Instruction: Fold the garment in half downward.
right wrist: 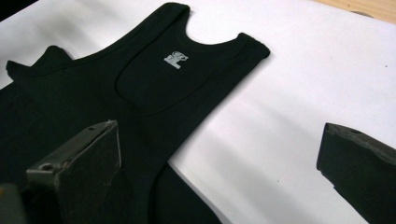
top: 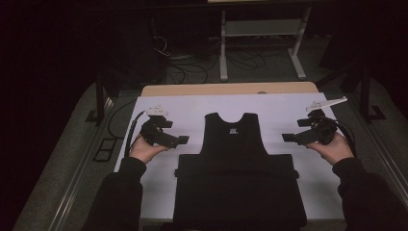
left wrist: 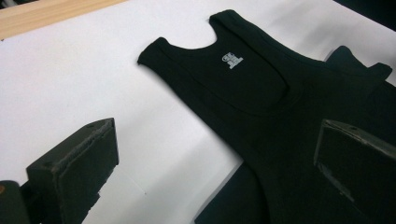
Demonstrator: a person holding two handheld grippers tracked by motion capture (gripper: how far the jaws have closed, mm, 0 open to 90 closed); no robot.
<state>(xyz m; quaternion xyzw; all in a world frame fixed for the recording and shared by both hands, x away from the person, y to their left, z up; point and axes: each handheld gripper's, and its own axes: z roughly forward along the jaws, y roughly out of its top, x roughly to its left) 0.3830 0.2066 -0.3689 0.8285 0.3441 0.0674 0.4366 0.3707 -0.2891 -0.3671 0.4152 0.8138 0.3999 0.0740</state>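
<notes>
High view: the black vest (top: 235,139) lies flat at centre frame on the white sheet (top: 192,108), its lower part folded across, and I hold my left gripper (top: 182,140) and right gripper (top: 285,137) just off its two sides, likely to take both edges at once. Left gripper view: my jaws stand spread and empty, the vest (left wrist: 261,88) at upper right. Right gripper view: jaws likewise spread, empty, the vest (right wrist: 140,88) at upper left.
</notes>
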